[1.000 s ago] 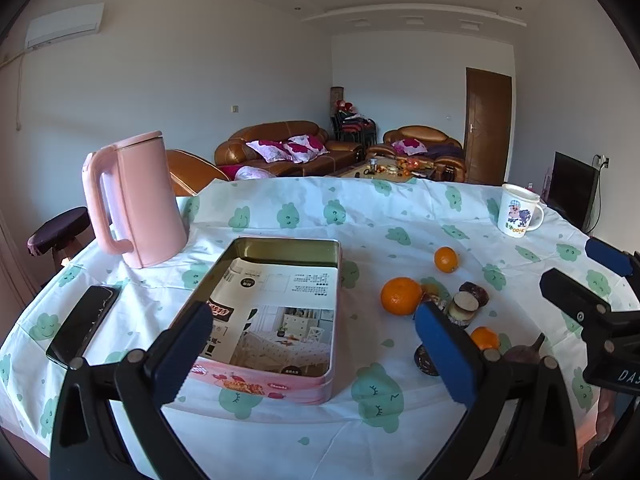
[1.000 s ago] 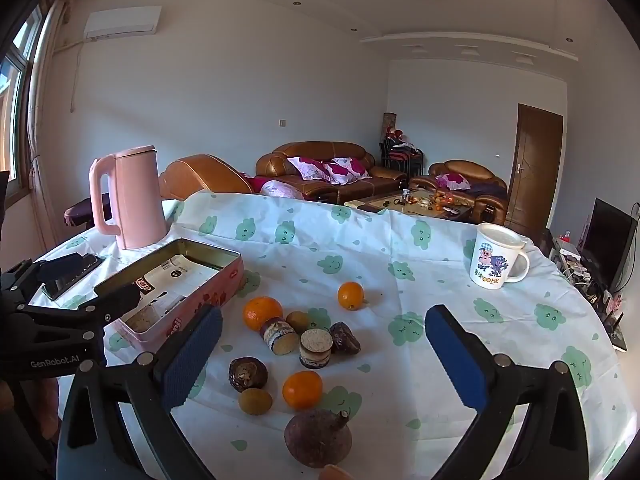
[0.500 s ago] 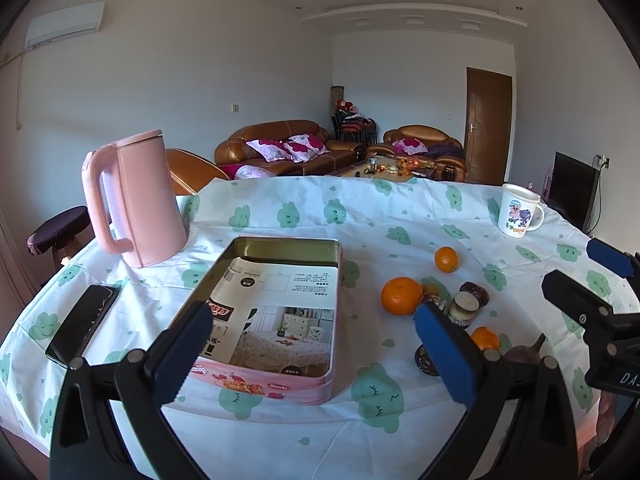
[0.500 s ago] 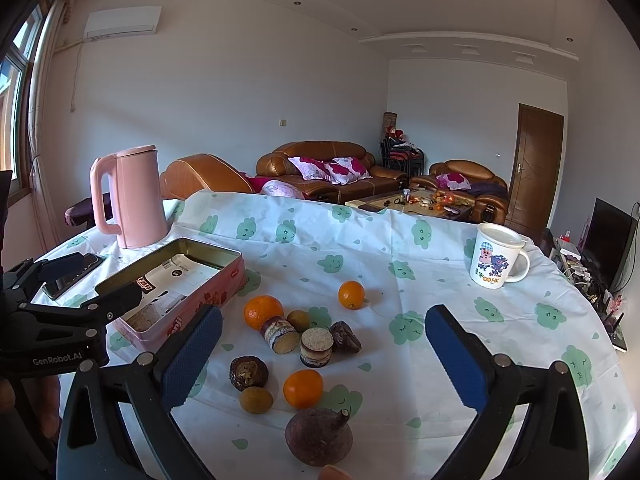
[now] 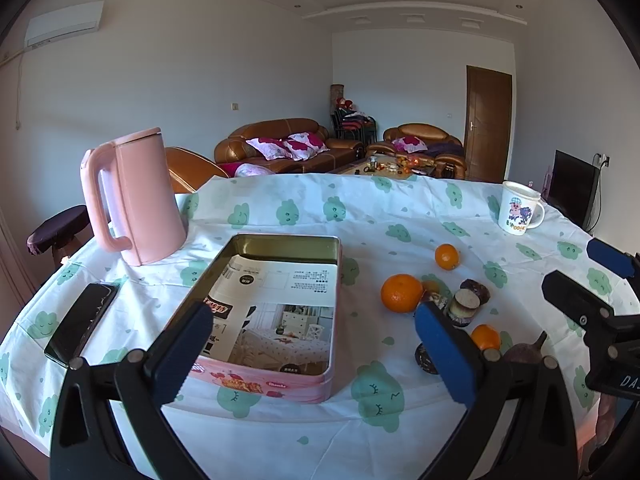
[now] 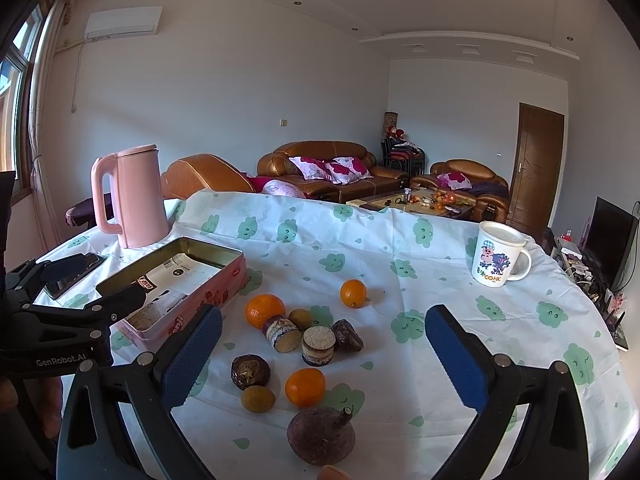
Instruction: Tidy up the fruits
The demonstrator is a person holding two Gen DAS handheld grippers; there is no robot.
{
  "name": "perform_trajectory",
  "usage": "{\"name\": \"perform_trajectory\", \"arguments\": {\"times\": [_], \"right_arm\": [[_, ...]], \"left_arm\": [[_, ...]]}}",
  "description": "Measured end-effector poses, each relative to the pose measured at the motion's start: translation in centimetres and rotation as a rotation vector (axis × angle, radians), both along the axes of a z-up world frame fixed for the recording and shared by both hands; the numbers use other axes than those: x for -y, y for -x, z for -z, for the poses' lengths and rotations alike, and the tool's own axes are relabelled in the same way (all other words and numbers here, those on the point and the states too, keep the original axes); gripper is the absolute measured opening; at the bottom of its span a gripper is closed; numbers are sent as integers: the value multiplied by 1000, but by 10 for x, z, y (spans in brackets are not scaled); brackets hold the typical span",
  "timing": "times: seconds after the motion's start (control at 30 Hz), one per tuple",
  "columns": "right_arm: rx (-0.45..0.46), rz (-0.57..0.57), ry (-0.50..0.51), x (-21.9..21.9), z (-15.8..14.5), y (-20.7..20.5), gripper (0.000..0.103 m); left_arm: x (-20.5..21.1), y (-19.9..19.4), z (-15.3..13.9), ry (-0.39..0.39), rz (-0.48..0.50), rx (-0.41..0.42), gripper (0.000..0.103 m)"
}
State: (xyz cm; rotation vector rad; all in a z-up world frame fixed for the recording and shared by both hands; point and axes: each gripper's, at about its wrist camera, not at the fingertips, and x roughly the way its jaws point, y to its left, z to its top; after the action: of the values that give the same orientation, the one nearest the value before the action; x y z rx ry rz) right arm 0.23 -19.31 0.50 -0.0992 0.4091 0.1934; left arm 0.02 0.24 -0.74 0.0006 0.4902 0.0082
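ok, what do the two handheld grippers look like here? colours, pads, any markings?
Both match: black plastic frames with triangular cut-outs and silver pivot screws, carrying flat blue ribbed pads on each finger. The left gripper shows white "GenRobot.AI" lettering on its body in the right wrist view. The right gripper shows partial white lettering, "DA", in the left wrist view. No cables or sleeves visible.

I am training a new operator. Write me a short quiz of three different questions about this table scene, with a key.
1. True or false: the pink tin already holds an orange.
2. Multiple choice: the cartoon mug stands A) inside the tin, B) beside the pink kettle, C) alone at the table's far right.
3. Fill in: both the left claw and the right claw are ____.

Key: 1 false, it holds only printed paper; 2 C; 3 open, holding nothing.
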Motion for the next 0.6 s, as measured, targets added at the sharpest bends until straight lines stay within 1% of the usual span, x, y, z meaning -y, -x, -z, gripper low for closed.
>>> {"name": "perform_trajectory", "arguments": {"times": [0.6], "right_arm": [[-5, -1, 0, -2, 5, 1, 102]], "left_arm": [[0, 0, 1, 0, 0, -3, 103]]}}
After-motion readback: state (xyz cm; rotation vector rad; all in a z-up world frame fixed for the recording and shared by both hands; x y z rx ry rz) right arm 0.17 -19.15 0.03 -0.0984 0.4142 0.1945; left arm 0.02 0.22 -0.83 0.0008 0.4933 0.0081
